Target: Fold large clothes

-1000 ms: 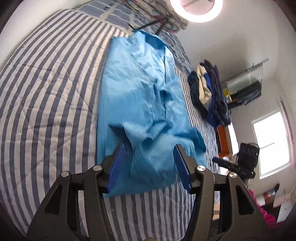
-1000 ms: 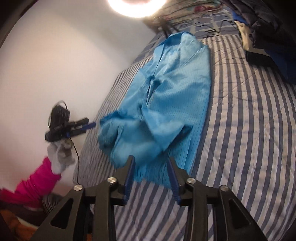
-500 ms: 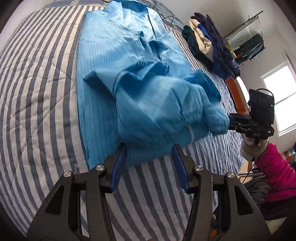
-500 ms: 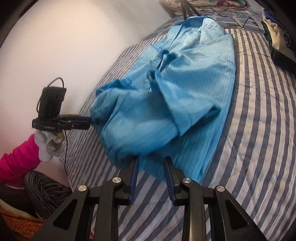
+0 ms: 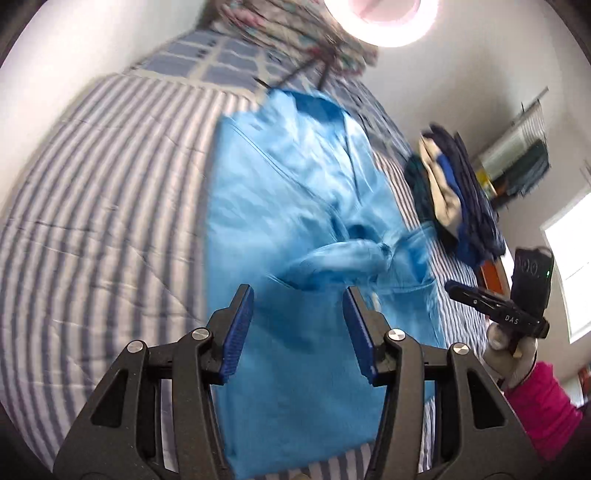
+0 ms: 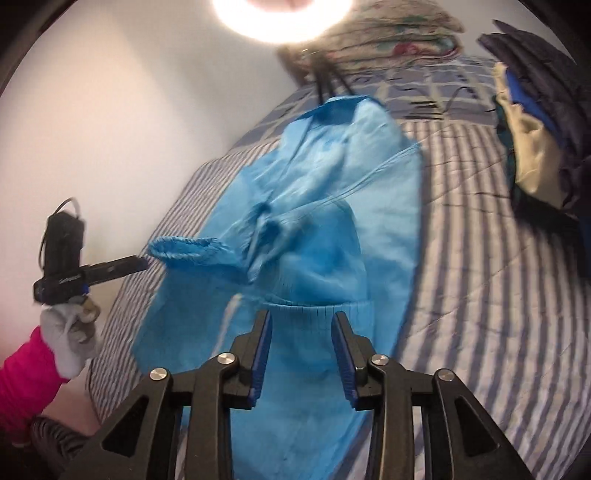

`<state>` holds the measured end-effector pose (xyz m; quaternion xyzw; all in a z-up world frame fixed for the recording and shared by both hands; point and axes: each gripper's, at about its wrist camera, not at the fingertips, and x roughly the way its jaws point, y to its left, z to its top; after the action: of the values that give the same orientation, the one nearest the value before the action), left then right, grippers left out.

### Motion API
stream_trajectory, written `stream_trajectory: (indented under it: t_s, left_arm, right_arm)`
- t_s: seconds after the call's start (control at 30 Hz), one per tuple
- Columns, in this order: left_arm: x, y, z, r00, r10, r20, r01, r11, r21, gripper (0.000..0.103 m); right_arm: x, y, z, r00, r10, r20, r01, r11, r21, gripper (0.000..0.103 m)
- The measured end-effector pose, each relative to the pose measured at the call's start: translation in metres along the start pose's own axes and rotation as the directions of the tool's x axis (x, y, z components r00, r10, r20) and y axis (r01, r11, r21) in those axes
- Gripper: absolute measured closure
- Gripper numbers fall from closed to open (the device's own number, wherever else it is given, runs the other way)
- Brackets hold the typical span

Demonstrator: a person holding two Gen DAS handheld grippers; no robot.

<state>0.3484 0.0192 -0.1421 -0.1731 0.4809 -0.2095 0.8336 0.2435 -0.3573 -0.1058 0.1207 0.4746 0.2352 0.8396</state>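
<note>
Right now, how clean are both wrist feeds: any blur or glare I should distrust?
Left wrist view: the blue garment and striped bedspread are smeared by motion blur; the ring light blows out the top edge. Right wrist view: same glare from the light, garment folds soft, stripes streaked. Fisheye bends the bed edges in both.

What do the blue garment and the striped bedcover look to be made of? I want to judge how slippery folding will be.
Blue garment: thin, smooth woven cloth with a slight sheen and fine pinstripes, probably synthetic; ribbed elastic cuff.
Striped bedcover: matte quilted fabric, stitch lines and soft puffing showing, likely cotton or a blend.
</note>
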Motion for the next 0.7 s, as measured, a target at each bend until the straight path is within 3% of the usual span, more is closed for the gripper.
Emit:
stream_trajectory:
  t_s: [0.3, 0.43, 0.57, 0.7]
  left_arm:
    - [0.009, 0.038, -0.019, 0.998, 0.004, -0.063, -0.007, 0.999, -0.042, 0.052]
    - [0.016, 0.017, -0.023, 0.996, 0.081, -0.034, -0.079, 0.995, 0.056, 0.052]
    - [0.03, 0.013, -0.019, 0.991, 0.128, -0.042, -0.125, 0.99, 0.07, 0.052]
    - [0.048, 0.02, -0.02, 0.969, 0.24, -0.058, -0.236, 0.969, 0.073, 0.052]
  right_arm:
    - [-0.017, -0.033, -0.038, 0.999, -0.031, -0.018, 0.032, 0.996, 0.078, 0.063]
    - [-0.014, -0.024, -0.041, 0.997, -0.073, -0.026, 0.073, 0.997, 0.013, 0.063]
    - [-0.005, -0.019, -0.035, 0.991, -0.129, -0.028, 0.128, 0.992, -0.01, 0.063]
    - [0.006, -0.018, -0.029, 0.986, -0.165, -0.029, 0.165, 0.986, -0.026, 0.068]
